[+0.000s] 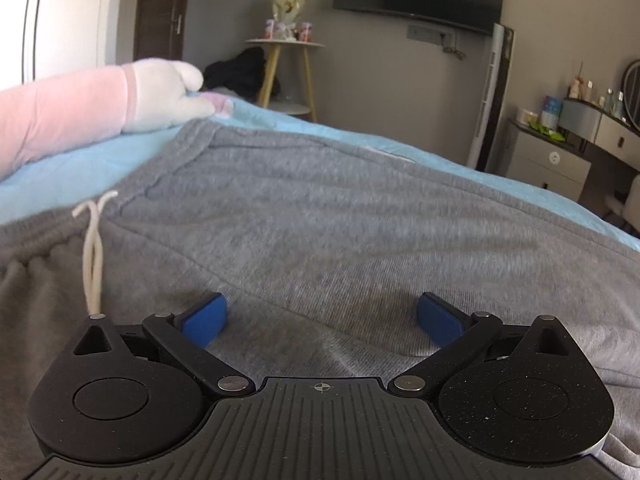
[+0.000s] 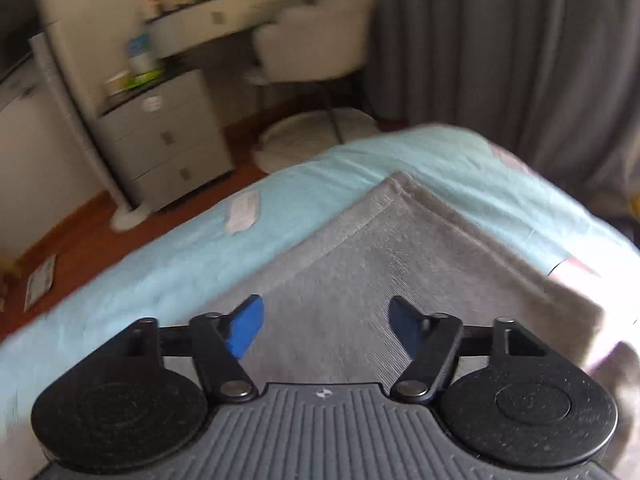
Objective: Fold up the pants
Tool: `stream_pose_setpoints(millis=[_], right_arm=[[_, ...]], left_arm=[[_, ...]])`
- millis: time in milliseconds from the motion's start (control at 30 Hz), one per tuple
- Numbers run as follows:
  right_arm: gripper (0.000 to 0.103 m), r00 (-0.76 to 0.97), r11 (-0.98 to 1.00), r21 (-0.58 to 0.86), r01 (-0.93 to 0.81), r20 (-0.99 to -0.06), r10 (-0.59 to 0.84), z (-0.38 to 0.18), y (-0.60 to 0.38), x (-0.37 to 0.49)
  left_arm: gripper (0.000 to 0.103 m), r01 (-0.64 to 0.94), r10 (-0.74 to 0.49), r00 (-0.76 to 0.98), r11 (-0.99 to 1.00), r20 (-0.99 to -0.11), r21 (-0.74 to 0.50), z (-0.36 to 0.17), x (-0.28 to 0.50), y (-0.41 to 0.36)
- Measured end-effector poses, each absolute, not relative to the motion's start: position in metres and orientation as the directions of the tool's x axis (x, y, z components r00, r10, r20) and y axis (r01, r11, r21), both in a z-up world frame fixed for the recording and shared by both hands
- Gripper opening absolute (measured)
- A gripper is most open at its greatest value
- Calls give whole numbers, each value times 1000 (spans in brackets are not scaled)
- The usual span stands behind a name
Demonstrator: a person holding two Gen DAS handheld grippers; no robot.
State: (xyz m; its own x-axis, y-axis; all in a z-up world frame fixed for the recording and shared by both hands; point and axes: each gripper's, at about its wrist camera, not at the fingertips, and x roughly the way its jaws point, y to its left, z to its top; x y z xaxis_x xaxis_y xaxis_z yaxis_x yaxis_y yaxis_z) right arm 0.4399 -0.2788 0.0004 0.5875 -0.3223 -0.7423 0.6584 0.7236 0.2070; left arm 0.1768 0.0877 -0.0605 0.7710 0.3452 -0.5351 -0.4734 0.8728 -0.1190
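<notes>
Grey sweatpants [image 1: 340, 216] lie spread on a light blue bed cover [image 1: 72, 168]. Their waistband with a white drawstring [image 1: 93, 248] is at the left of the left wrist view. My left gripper [image 1: 322, 316] is open, low over the grey fabric, holding nothing. In the right wrist view a hemmed corner of the pants [image 2: 396, 184] points away from me on the blue cover [image 2: 280, 208]. My right gripper [image 2: 326, 326] is open just above the fabric and empty.
A pink and white plush arm [image 1: 120, 100] lies on the bed at the far left. Beyond the bed stand a small round table [image 1: 286, 46], a tower fan [image 1: 490, 96], a drawer unit [image 2: 168, 140], a chair [image 2: 316, 48] and grey curtains [image 2: 520, 60].
</notes>
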Motion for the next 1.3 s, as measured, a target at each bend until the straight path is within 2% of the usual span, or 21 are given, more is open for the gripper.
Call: stream_pose_setpoints(millis=[100, 367, 433, 467, 500, 533, 567, 600, 700, 833, 1033, 1100, 1233, 1300], right_arm=[[64, 567, 615, 275, 740, -746, -350, -19, -298, 467], [64, 492, 524, 229, 820, -749, -443, -55, -317, 501], [59, 487, 521, 219, 825, -744, -458, -58, -320, 505], [48, 482, 518, 213, 828, -742, -466, -59, -322, 505], [31, 481, 519, 208, 829, -738, -472, -59, -323, 503], [25, 492, 520, 222, 825, -736, -465, -59, -325, 499], [11, 528, 521, 275, 808, -730, -434, -59, -330, 491], [4, 564, 518, 330, 789, -725, -396, -58, -334, 480], [4, 661, 494, 469, 732, -662, -352, -48, -334, 427], [4, 770, 459, 622, 634, -558, -309, -45, -318, 311], [4, 723, 261, 678, 687, -605, -332, -78, -287, 185], [5, 723, 220, 692, 687, -624, -295, -89, -289, 182], [8, 776, 171, 764, 622, -574, -262, -102, -304, 184], [26, 826, 138, 820, 555, -525, -205, -111, -314, 183]], left_arm=[[103, -481, 341, 780, 863, -525, -154, -66, 174, 91], [103, -494, 370, 772, 861, -517, -122, -70, 177, 84], [103, -494, 369, 773, 861, -516, -124, -70, 178, 85], [103, -494, 370, 774, 860, -514, -124, -70, 178, 85], [103, -494, 371, 774, 860, -513, -125, -70, 178, 85], [103, -494, 370, 775, 860, -512, -127, -70, 178, 85], [103, -493, 368, 777, 860, -511, -131, -71, 178, 85], [103, -492, 365, 778, 860, -511, -136, -71, 178, 86], [103, -490, 355, 784, 858, -510, -156, -72, 177, 89], [103, -490, 353, 785, 857, -510, -161, -72, 177, 91], [103, -483, 333, 791, 855, -513, -189, -69, 174, 94], [103, -479, 324, 793, 855, -516, -200, -67, 173, 95], [103, -471, 285, 787, 850, -546, -235, -57, 170, 100], [103, -483, 246, 776, 824, -581, -296, -41, 172, 103]])
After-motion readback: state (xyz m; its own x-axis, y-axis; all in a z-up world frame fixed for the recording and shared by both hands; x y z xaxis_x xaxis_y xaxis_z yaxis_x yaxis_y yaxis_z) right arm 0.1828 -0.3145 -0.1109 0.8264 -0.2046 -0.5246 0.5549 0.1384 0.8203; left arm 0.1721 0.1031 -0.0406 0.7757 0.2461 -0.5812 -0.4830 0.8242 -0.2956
